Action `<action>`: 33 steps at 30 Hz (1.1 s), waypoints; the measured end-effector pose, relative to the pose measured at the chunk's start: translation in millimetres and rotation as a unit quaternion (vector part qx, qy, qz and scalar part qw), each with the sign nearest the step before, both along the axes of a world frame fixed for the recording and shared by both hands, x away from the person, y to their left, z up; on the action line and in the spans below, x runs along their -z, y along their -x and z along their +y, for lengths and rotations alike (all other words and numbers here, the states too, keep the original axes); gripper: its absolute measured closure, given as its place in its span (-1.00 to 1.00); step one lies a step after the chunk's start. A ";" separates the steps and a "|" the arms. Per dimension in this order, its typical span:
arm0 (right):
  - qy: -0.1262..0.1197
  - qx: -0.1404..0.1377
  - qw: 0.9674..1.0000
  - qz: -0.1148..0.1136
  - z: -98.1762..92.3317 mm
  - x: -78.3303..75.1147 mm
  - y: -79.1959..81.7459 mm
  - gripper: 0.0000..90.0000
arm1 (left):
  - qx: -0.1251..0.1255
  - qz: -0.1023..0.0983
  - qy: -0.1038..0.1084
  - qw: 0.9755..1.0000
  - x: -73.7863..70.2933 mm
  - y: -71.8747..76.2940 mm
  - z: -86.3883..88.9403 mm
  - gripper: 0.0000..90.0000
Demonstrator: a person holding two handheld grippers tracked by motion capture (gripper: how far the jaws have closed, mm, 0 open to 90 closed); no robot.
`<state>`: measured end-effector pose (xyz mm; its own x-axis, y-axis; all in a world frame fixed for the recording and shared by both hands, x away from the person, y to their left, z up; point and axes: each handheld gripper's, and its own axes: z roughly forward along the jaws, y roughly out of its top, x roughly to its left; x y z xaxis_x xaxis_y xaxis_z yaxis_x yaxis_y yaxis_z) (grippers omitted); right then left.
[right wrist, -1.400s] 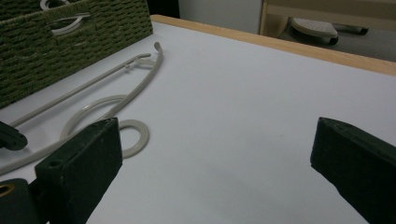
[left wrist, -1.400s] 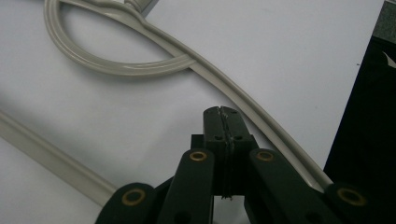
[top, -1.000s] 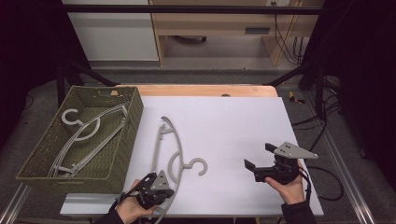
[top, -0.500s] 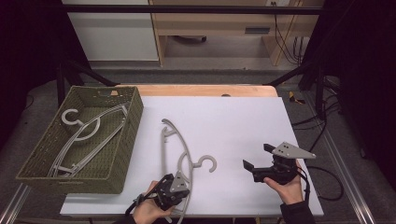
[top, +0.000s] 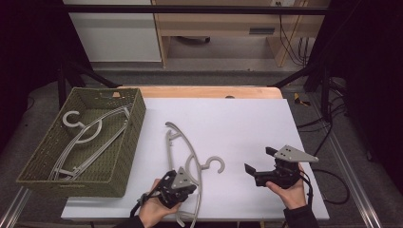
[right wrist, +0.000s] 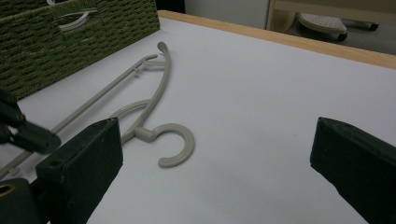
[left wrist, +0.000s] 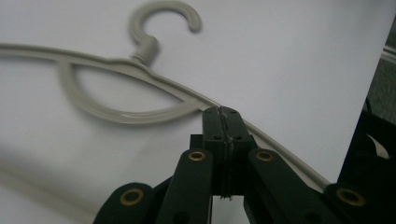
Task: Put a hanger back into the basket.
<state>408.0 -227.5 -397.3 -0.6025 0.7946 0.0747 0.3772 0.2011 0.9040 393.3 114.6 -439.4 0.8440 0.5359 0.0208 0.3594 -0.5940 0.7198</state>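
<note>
The desk (top: 247, 118) is free in the middle and at the far right side. At the left, the basket (top: 123, 156) has high walls that block the way, and the hanger (top: 183, 142) lies just beside it.

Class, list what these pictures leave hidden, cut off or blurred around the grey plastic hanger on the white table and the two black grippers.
- Grey plastic hanger, high view: its near end is covered by the left gripper and hand.
- Same hanger, left gripper view: the shut jaws hide the gripped stretch; its arm leaves the left edge.
- Right gripper, right gripper view: open jaws cut off by the bottom edge.
- Hangers in the woven green basket: their lower ends are hidden by the wall.
</note>
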 end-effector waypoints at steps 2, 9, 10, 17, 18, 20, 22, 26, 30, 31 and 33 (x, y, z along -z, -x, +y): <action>0.001 -0.004 1.000 -0.001 1.6 0.2 0.1 -0.93 | -0.004 -0.005 0.007 1.000 -4.6 -0.7 5.5 0.92; 0.003 -0.010 1.000 0.015 21.6 5.0 0.7 -0.90 | -0.069 -0.042 0.070 0.994 -44.5 -12.2 69.5 0.53; 0.002 -0.011 1.000 0.018 25.3 5.9 1.1 -0.90 | -0.069 -0.042 0.070 0.994 -44.5 -12.2 69.5 0.45; 0.018 -0.029 0.999 0.032 52.7 12.6 4.1 -0.90 | -0.099 -0.066 0.107 0.987 -60.7 -18.7 101.5 -0.08; 0.018 -0.029 0.999 0.032 52.7 12.6 4.1 -0.90 | -0.099 -0.066 0.107 0.987 -60.7 -18.7 101.5 -0.17; 0.023 -0.034 0.998 0.040 65.9 17.2 5.3 -0.88 | -0.101 -0.072 0.116 0.985 -64.3 -18.8 108.0 -0.32; 0.024 -0.037 0.998 0.045 70.2 19.0 5.7 -0.88 | -0.101 -0.074 0.119 0.985 -65.4 -18.6 109.9 -0.44; 0.038 -0.053 0.996 0.066 91.1 29.9 7.0 -0.86 | -0.100 -0.083 0.124 0.984 -69.5 -16.7 115.2 -0.65; 0.053 -0.061 0.993 0.083 105.8 39.0 8.9 -0.78 | -0.101 -0.088 0.126 0.983 -70.8 -16.6 119.1 -0.73; 0.055 -0.064 0.993 0.086 109.1 41.1 9.3 -0.75 | -0.102 -0.088 0.126 0.983 -70.0 -17.0 119.7 -0.74; 0.062 -0.067 0.991 0.094 116.3 46.1 10.4 -0.70 | -0.105 -0.086 0.126 0.983 -68.0 -18.2 120.7 -0.76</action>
<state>397.6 -111.1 -443.3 -0.6877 0.7188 0.1019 0.4994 0.3666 0.7850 411.5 235.4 -371.4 0.7106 0.7036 -0.0027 0.3155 -0.3152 0.8950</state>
